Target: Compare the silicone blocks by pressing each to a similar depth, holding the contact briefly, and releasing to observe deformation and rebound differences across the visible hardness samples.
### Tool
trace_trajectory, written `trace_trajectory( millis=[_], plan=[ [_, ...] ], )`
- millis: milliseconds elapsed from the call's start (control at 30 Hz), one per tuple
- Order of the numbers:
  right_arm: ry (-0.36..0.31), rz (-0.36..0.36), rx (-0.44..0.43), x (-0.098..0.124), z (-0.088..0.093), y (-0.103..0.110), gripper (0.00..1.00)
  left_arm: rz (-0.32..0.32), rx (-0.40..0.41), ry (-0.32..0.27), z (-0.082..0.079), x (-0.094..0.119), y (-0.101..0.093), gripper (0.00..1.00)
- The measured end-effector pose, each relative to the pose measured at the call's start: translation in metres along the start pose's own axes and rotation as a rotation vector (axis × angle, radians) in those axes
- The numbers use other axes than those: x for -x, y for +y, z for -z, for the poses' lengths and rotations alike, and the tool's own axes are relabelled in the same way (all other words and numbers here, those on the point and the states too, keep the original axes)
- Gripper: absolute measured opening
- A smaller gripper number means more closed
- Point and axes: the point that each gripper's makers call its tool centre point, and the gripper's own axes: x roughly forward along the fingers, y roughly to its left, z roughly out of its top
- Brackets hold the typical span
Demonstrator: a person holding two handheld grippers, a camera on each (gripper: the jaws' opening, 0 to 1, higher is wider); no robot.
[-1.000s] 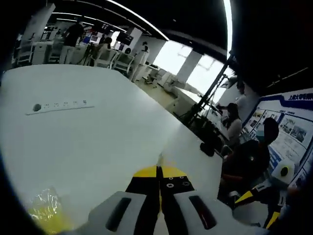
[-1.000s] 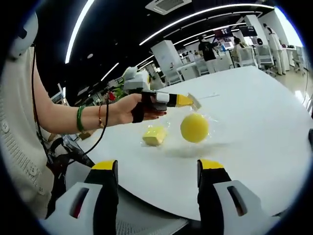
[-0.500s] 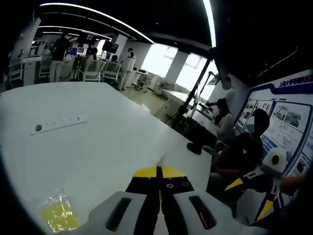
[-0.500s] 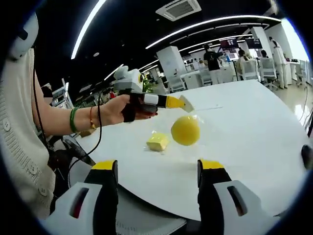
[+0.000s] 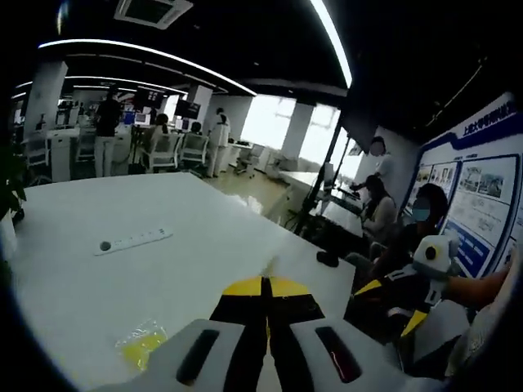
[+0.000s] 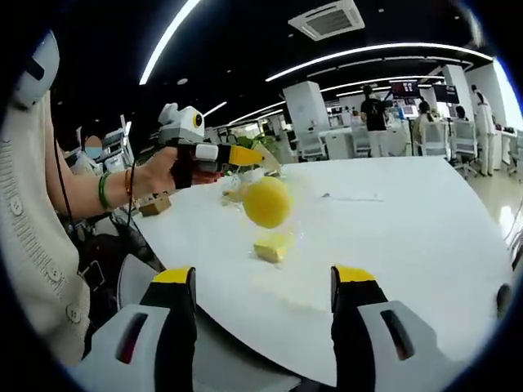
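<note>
My left gripper has its jaws pressed together on a scrap of clear plastic. In the right gripper view the left gripper is held up by a hand over the white table. A round yellow silicone block hangs in a clear bag from its tips, off the table. A square yellow block in plastic wrap lies on the table below it, and the same square block lies low on the left in the left gripper view. My right gripper is open near the table edge, short of both blocks.
A white power strip lies further out on the table. The right gripper and an arm come in from the right. People sit beyond the table's right edge, and desks and chairs stand at the back.
The left gripper has gone up and to the left in the right gripper view, carrying the bagged round block clear of the table. Both views have shifted with the hands.
</note>
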Motion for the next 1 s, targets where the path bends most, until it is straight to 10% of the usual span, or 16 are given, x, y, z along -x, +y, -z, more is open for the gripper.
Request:
trace_trajectory(
  millis=[333, 1000],
  plan=[
    [0.050, -0.109, 0.098, -0.018, -0.021, 0.012, 0.66, -0.042, -0.003, 0.000, 0.003, 0.046, 0.016, 0.00],
    [0.435, -0.506, 0.548, -0.091, -0.117, 0.042, 0.69, 0.034, -0.056, -0.003, -0.018, 0.058, 0.002, 0.00]
  ],
)
